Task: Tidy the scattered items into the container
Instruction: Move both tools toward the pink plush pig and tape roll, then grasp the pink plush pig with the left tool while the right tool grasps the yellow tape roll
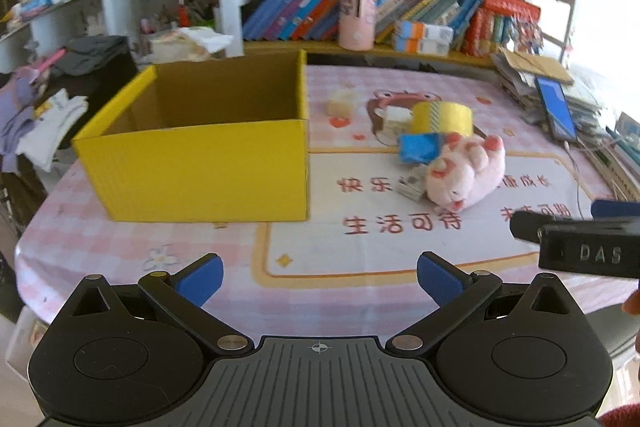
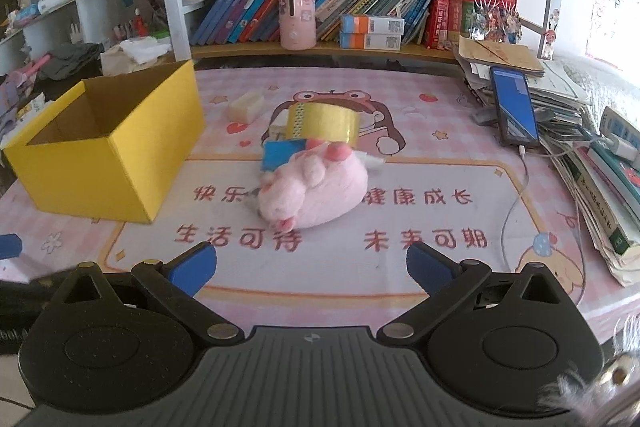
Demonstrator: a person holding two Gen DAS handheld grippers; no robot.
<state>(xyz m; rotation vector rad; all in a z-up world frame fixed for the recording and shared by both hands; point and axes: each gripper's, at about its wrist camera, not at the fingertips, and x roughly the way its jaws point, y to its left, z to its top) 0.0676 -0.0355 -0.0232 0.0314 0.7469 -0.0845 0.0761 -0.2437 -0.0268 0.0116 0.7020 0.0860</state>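
Note:
An open yellow cardboard box [image 1: 200, 167] [image 2: 108, 163] stands on the left of the pink table; nothing shows inside it. To its right lies a cluster: a pink plush pig [image 1: 464, 171] [image 2: 316, 187], a blue packet [image 1: 420, 147] [image 2: 282, 153], a yellow tape roll [image 1: 442, 119] [image 2: 324, 123], a small grey-white item [image 1: 412, 185] and a cream block [image 1: 342, 103] [image 2: 246, 105]. My left gripper [image 1: 320, 281] is open near the table's front edge, holding nothing. My right gripper [image 2: 312, 267] is open just in front of the pig, holding nothing.
A bookshelf with books and a pink cylinder [image 2: 296, 15] runs along the back. Stacked papers, books and a phone [image 2: 514, 105] with its cable crowd the right edge. Clothes [image 1: 36, 123] pile up at left. The right tool's body [image 1: 580, 243] shows at the left view's right side.

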